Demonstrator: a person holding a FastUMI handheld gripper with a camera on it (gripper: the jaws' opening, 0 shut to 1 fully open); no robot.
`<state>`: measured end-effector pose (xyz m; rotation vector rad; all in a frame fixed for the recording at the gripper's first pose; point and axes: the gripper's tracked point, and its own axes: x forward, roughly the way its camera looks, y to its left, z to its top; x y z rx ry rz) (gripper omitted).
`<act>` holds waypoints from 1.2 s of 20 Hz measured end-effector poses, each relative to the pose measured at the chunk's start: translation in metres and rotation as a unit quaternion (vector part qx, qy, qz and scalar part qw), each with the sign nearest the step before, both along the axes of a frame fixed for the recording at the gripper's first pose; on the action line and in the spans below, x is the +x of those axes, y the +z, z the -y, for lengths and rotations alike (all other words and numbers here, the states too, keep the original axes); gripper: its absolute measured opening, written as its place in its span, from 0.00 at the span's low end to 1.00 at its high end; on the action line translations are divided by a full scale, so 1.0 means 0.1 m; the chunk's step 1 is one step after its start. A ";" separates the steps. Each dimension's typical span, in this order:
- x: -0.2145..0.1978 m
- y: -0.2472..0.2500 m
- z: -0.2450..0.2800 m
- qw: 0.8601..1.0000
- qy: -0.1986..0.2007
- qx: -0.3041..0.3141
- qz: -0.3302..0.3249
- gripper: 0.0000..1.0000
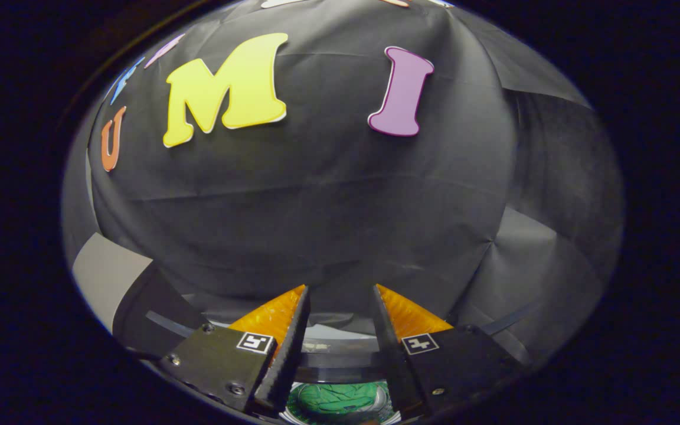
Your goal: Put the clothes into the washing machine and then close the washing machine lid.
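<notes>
Below the jaws (340, 295), green clothes (337, 398) lie bunched inside the washing machine's round drum (340, 345); no long axis can be made out. Jaws stand parted, gripping nothing, aimed at the black cloth wall (316, 206).

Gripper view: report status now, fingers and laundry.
Gripper open, nothing between fingers. Green clothes below the fingers, inside the washing machine drum. Lid state cannot tell. Black cloth wall beyond the fingers.
</notes>
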<state>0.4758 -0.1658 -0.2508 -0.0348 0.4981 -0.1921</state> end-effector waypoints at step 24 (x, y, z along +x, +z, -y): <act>-1.06 -0.29 -0.08 1.000 -0.013 -0.001 -0.001 0.79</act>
